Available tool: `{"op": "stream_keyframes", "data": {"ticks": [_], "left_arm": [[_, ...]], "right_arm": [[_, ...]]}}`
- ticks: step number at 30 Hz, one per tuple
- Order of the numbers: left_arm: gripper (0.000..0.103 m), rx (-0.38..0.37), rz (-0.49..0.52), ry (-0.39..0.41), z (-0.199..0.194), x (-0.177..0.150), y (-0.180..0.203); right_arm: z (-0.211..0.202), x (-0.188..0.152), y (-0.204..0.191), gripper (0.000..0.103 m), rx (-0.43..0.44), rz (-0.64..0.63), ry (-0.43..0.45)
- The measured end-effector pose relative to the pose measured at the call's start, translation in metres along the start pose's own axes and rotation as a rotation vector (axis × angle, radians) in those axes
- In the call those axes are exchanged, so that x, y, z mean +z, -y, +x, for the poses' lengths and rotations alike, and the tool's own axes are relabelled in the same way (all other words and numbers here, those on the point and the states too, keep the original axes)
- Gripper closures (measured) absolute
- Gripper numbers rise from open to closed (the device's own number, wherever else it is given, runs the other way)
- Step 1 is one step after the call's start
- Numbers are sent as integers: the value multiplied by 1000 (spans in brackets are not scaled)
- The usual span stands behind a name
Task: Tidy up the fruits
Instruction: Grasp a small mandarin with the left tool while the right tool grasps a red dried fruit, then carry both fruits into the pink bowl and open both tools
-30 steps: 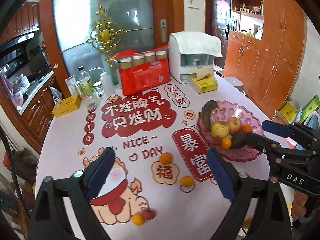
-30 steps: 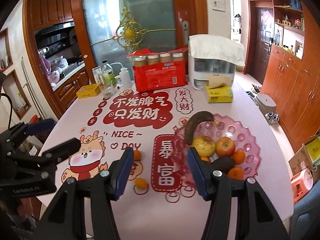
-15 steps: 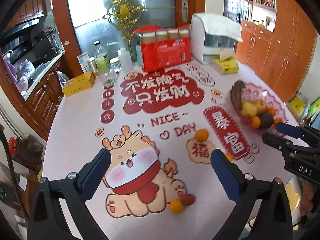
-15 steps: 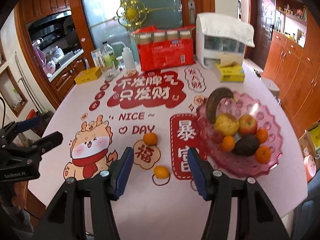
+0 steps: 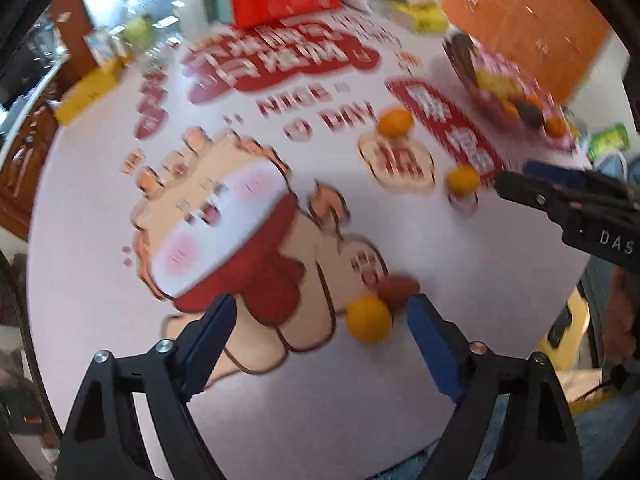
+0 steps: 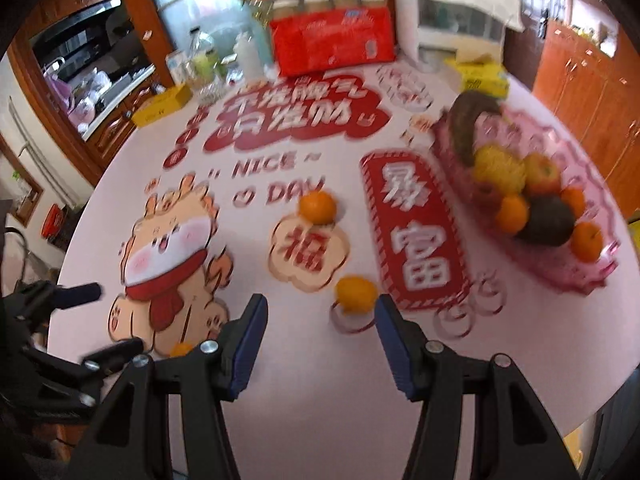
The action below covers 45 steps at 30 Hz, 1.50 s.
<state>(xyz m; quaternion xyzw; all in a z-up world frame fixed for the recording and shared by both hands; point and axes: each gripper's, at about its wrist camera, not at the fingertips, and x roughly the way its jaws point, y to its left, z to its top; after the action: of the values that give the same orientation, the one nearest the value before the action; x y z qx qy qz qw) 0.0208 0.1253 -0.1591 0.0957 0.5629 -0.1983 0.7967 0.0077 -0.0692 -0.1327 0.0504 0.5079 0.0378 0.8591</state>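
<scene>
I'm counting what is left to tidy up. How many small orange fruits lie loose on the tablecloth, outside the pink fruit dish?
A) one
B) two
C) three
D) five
C: outside the pink fruit dish, one orange fruit lies above the round red-character print, a second sits near the right claw, and a third lies beside a small red fruit between the left claw's fingers.

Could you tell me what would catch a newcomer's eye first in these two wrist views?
Most striking is the white tablecloth with its big red lettering and cartoon dragon. At the right edge sits a pink fruit bowl heaped with fruit, while loose oranges lie on the cloth: one just ahead of the right gripper, another between the fingers of the open left gripper.
</scene>
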Motion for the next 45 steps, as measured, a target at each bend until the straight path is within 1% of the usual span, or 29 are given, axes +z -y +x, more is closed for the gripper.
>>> {"op": "stream_keyframes", "data": {"ticks": [2,3,5,7,9,11,12,13,18,25,30,32,35,36,38,42,45], "left_arm": [[34,-36,17,-34,13,-7,4],[36,-62,20,-56,21,-11,6],[46,-93,32,-76,29,-14,11],[49,-92,65,-77,35,-16,17],[56,-89,84,-71,39,-16,21],[67,-116,82,-77,42,-15,24],[68,-121,80,-76,44,-15,25],[72,-120,84,-75,46,-15,26],[74,-142,65,-58,45,-17,21],[74,-117,28,-50,38,-25,8],[74,-104,-7,-51,34,-31,-3],[74,-99,-21,-51,31,-34,-8],[74,-86,-42,-44,25,-38,-15],[74,-82,-50,-43,23,-39,-18],[74,-77,-64,-39,21,-40,-21],[74,-62,-84,-17,10,-39,-25],[74,-51,-89,21,-5,-35,-26]], "right_arm": [[7,-7,-7,47,20,-14,-29],[9,-10,-11,47,25,-19,-37],[14,-15,-18,47,43,-34,-55],[16,-18,-26,47,52,-52,-63],[19,-21,-31,47,61,-66,-69],[22,-24,-34,47,79,-68,-84],[23,-24,-35,47,85,-68,-89],[24,-25,-36,47,92,-69,-93],[28,-27,-40,47,129,-73,-109],[46,-34,-50,47,177,-84,-172],[55,-35,-61,48,183,-101,-186],[61,-35,-66,55,184,-106,-200],[70,-37,-72,63,167,-120,-229],[73,-38,-74,64,165,-125,-239],[73,-38,-77,71,173,-136,-238],[69,-37,-84,72,165,-162,-241],[55,-32,-88,72,167,-190,-208]]}}
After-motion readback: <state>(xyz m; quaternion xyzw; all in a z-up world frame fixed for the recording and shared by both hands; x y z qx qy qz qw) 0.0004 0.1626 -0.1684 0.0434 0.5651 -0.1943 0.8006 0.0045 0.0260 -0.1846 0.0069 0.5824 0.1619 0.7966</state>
